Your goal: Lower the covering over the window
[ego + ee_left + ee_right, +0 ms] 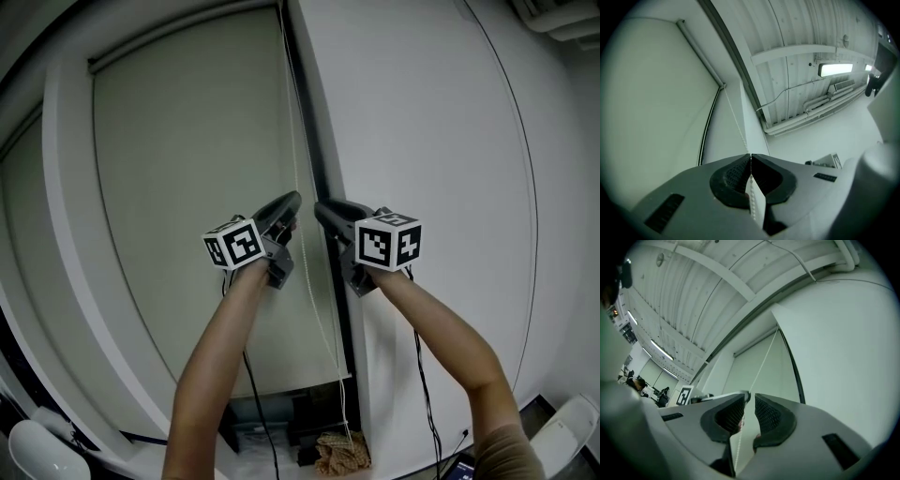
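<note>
Two grippers meet at the cord [738, 123], the thin bead chain that works the blind [206, 187]. The blind hangs just left of the cord and already covers most of the window; its bottom edge sits well below the grippers, with a dark strip of uncovered window under it. The bare wall [441, 122] lies to the right of the cord.

The left gripper [750, 157] has its jaws pressed together on the cord, with the beads running out between the tips and up to the roller. The right gripper [749, 398] has its jaws a little apart. The cord passes through that gap, close to one pad, but nothing pinches it there.

This looks like a hand-over-hand pull, with only a short stretch of lowering left. To do it well, the right jaws should close fully on the cord before the left jaws let go, so the chain never runs free. Each pull should follow the line of the cord, not drag it sideways toward the wall, since a slanted tug could make the beads skip at the roller. Grip between the ribbed pads, not at the very tips, where a thin chain can slip out.
</note>
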